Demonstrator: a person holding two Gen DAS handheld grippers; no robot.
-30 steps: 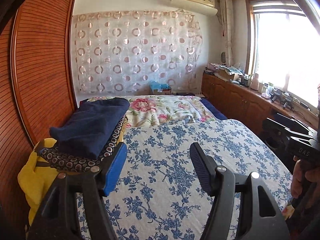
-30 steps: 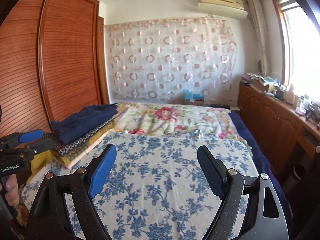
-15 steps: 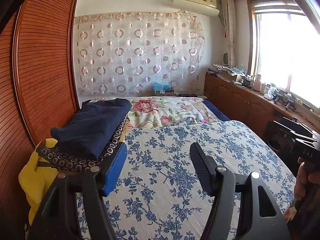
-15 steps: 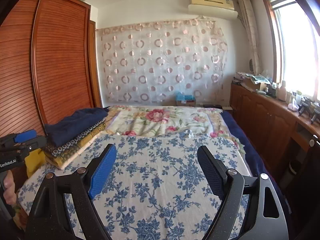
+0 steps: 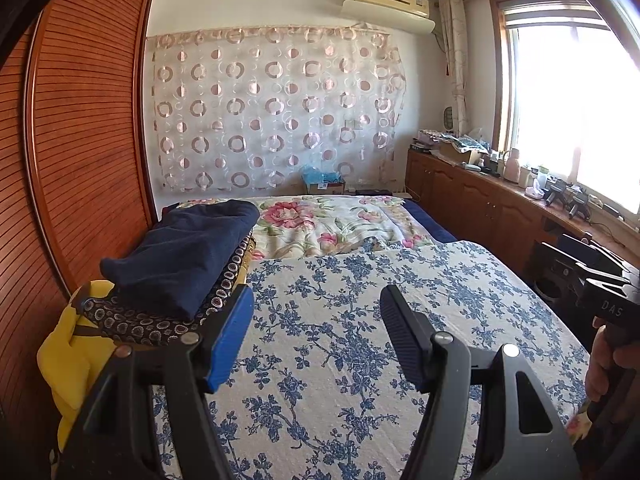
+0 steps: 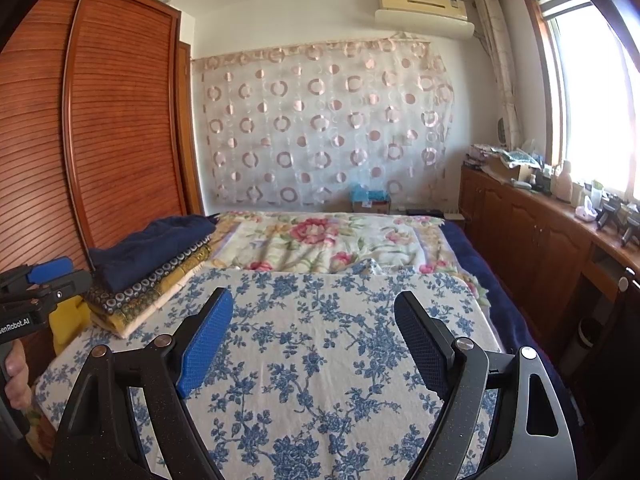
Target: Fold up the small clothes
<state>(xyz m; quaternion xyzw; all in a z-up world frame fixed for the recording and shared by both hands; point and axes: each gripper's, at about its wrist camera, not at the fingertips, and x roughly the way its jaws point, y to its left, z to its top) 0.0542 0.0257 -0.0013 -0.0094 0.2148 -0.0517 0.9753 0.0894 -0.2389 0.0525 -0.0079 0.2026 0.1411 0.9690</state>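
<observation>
At the far left stands a slatted wooden wardrobe (image 5: 80,152), and against it, on the left edge of the bed, sits a stack of folded clothes (image 5: 176,276): a navy piece (image 5: 188,256) on top, a dark ring-patterned piece (image 5: 152,324) under it, and a yellow garment (image 5: 68,360) at the bottom, hanging toward the wardrobe. The left gripper (image 5: 316,328) hovers just beside the stack's near corner, its blue-padded and black fingers apart with nothing between them, only the blue-flowered quilt (image 5: 340,320) showing through the gap. In the right wrist view the same stack (image 6: 148,276) lies to the left, with the left gripper (image 6: 48,276) in front of it and a hand below on its handle. The right gripper (image 6: 316,336) is over the middle of the quilt (image 6: 320,360), fingers spread wide and empty. Beyond the quilt lies a blanket with pink flowers (image 6: 320,240), and behind it a sheer curtain with circles (image 6: 320,128) covers the back wall under an air conditioner (image 6: 424,8). Along the right runs a wooden cabinet (image 6: 532,240) with clutter on top, beneath a bright window (image 6: 592,100). At the right edge of the left wrist view, the right hand (image 5: 608,364) grips its tool's handle.
</observation>
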